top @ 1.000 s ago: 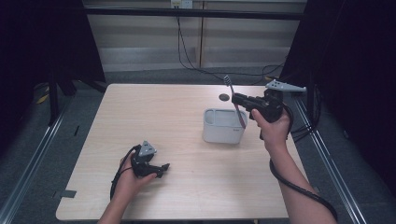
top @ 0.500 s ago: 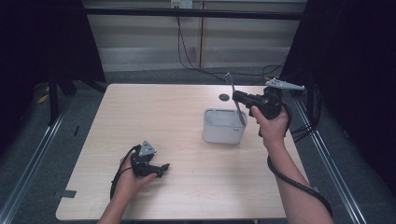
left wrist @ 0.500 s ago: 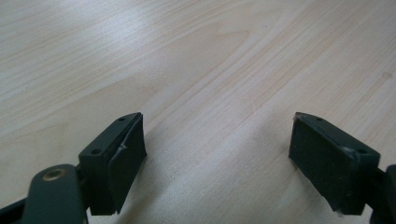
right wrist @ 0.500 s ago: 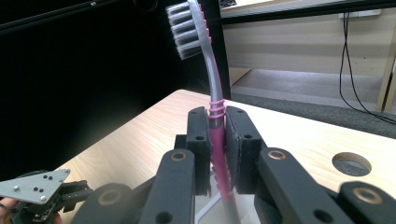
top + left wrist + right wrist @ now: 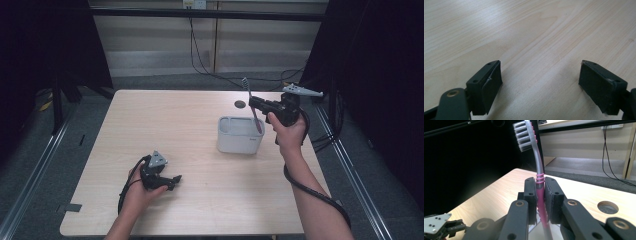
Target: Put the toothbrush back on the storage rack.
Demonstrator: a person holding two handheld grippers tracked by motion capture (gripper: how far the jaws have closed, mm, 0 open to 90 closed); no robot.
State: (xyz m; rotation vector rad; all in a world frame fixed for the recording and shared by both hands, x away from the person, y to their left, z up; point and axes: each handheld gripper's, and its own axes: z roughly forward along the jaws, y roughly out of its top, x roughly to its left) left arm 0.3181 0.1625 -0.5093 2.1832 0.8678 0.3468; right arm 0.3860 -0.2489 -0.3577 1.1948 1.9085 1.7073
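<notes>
Right gripper [image 5: 257,104] pinches pink-and-grey plastic toothbrush [image 5: 537,178] upright, its lower end just over the white rectangular holder [image 5: 239,135] below. Lowering in and release left. Left gripper [image 5: 540,82] spread, idle on table [image 5: 150,125].

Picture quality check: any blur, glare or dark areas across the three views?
High view: table evenly lit, surroundings nearly black, no glare. Left gripper view: the wood grain is sharp, while the near jaws are slightly soft. Right gripper view: toothbrush bristles crisp against a black backdrop, and its handle blurs low in the picture.
</notes>
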